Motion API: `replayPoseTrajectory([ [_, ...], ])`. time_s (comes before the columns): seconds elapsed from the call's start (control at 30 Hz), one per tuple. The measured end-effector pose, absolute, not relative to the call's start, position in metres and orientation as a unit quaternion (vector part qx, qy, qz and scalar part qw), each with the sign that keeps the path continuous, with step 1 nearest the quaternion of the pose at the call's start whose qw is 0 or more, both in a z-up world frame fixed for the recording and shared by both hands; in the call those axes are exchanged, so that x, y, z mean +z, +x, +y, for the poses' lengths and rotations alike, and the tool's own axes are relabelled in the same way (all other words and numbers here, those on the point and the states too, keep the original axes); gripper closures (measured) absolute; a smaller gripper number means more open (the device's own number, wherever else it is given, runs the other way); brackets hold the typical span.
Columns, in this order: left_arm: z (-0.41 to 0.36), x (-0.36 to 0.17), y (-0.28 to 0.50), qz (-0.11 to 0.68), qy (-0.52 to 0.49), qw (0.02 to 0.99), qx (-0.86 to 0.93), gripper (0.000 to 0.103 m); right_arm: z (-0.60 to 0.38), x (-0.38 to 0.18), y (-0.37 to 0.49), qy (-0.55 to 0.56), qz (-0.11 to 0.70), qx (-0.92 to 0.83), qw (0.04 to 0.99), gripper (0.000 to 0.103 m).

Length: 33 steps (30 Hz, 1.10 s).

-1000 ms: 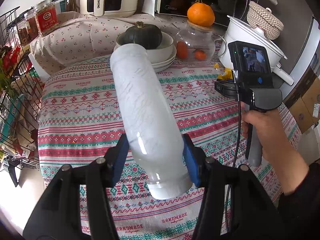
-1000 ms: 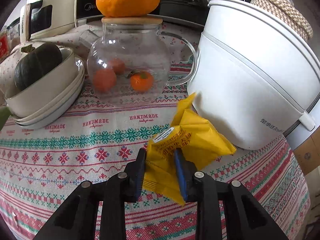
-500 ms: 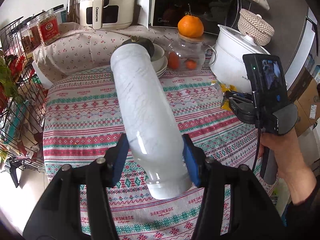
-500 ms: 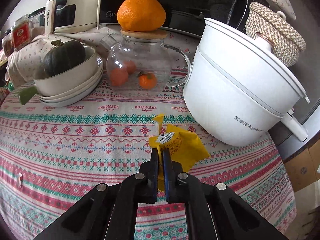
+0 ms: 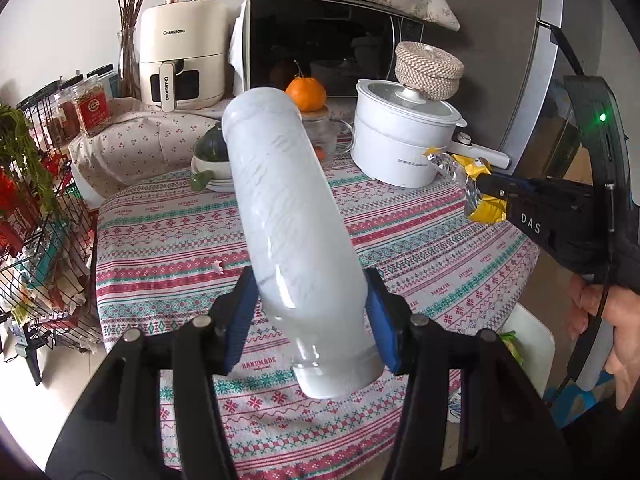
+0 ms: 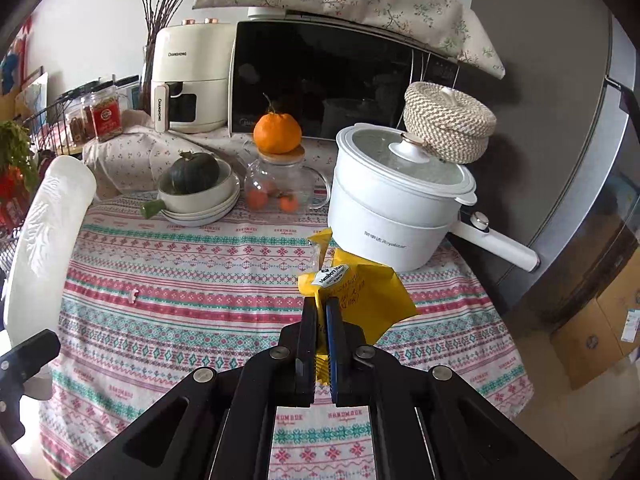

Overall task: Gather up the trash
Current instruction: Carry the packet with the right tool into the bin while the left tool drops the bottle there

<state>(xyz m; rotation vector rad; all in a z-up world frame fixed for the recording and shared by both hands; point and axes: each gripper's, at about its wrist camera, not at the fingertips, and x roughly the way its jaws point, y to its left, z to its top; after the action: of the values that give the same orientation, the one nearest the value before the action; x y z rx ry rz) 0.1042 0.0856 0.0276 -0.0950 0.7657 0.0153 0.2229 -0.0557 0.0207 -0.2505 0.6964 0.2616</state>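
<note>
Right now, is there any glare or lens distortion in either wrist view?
Left wrist view: fisheye bends the grey fridge edge; soft glare on the frosted white plastic bottle. Right wrist view: dark corners, black glass microwave door mirrors the room.

Frosted white bottle (image 5: 296, 240) tilted, seemingly empty; crumpled yellow wrapper (image 6: 360, 296) aloft.

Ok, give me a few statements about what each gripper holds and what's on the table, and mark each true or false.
1. The left gripper is shut on a white bottle. True.
2. The right gripper is open and empty. False: it pinches a yellow wrapper.
3. The wrapper lies flat on the table. False: it is lifted.
4. An orange sits on the teapot lid. True.
</note>
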Motion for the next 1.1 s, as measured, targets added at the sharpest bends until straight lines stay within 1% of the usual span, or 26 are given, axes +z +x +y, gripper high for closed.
replayPoseTrajectory([
  [0.27,0.033,0.041,0.054,0.352,-0.031,0.934,-0.043,0.049,-0.111,0.056,0.153,-0.105,0.308,0.146,0.934,0.098],
  [0.57,-0.038,0.046,0.023,0.353,-0.011,0.927,-0.123,0.049,-0.180,0.070,0.093,-0.078,0.291,0.148,0.942,0.098],
  [0.8,-0.094,0.037,0.016,0.380,0.009,0.907,-0.183,0.049,-0.234,0.067,0.070,-0.062,0.298,0.125,0.944,0.098],
  [1.1,-0.152,0.003,0.020,0.452,0.022,0.859,-0.238,0.049,-0.289,0.041,0.059,-0.051,0.345,0.102,0.932,0.098],
])
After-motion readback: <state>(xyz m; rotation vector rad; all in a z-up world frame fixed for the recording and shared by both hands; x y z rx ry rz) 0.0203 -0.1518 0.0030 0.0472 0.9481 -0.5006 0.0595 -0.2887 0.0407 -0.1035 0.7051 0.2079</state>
